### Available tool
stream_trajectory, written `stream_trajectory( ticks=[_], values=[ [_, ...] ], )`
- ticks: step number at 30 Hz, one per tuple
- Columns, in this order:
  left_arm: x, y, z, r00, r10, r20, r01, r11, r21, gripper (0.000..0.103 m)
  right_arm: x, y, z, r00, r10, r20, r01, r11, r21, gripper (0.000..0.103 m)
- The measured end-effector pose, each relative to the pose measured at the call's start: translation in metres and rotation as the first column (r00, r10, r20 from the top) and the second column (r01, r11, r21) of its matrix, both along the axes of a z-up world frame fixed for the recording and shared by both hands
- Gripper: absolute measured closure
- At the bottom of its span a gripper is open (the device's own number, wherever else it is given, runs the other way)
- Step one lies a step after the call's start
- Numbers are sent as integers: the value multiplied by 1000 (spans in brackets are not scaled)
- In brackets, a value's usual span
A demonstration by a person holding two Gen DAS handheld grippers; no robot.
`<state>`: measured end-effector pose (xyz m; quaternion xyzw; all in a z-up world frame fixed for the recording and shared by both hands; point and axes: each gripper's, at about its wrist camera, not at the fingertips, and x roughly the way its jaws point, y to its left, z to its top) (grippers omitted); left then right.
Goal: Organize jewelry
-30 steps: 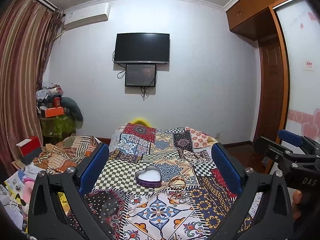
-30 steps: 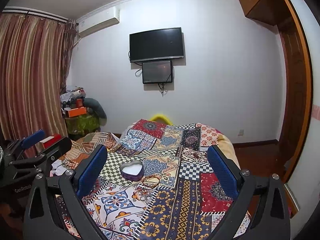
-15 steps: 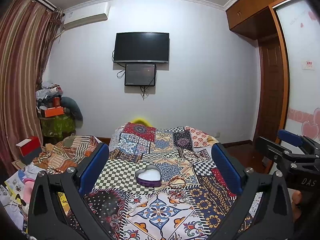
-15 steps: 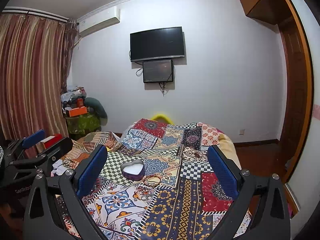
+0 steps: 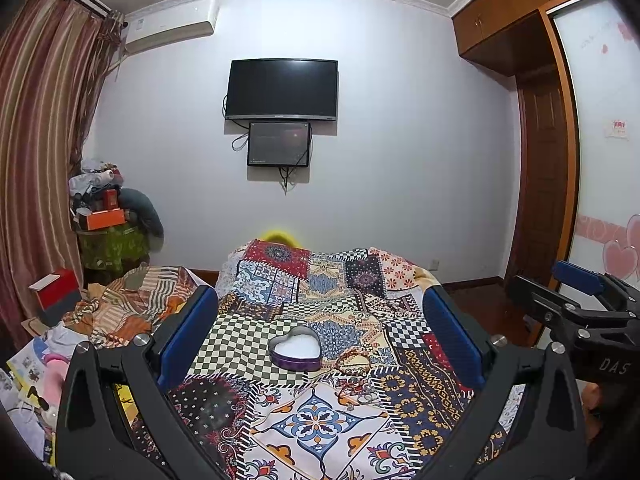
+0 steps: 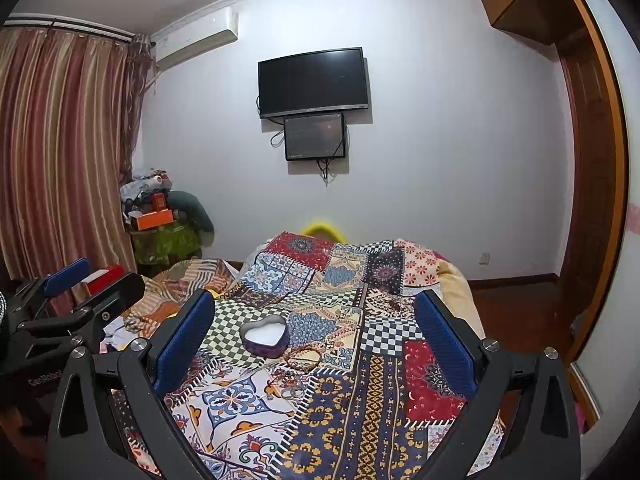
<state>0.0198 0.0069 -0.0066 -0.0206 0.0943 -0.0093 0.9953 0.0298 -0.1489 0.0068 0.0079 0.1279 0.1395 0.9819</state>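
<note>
- A bed (image 5: 404,408) under a patchwork quilt (image 6: 360,408) of checks, medallions and floral squares carries everything; it runs away from both cameras toward a white wall with a dark television (image 5: 281,90) mounted on it.
- The left tongs (image 5: 320,340) hang above the near end of the bed, their blue-padded fingers (image 5: 188,336) spread wide, nothing between them.
- The right tongs (image 6: 316,340) are likewise spread wide and empty, held beside the left ones; each pair shows at the edge of the other's view.
- A heart-shaped tin (image 5: 295,349), purple-walled with a white inside and no lid on it, sits on the quilt ahead of both tongs, well apart from the fingers. In the left view it lies between the two fingers, nearly centred; in the right view it sits nearer the left finger.
- A beaded bracelet (image 5: 354,361) lies flat just right of the tin, close to it.
- A small tangle of jewelry (image 5: 358,390), too fine to tell apart, rests on the quilt nearer the tongs than the bracelet, untouched.
</note>
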Motion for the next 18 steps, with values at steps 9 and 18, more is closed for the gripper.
stream_trajectory(
  ticks=[9,18],
  values=[
    [22,8,-14,998,-10,-65,10,1000,-7,0,22,0,-13,998,-8,-64,8,1000,-9,4],
    [70,21,-56,974,-4,-228,-2,1000,-25,0,65,-6,-54,981,-40,-191,30,998,-55,4]
  ],
)
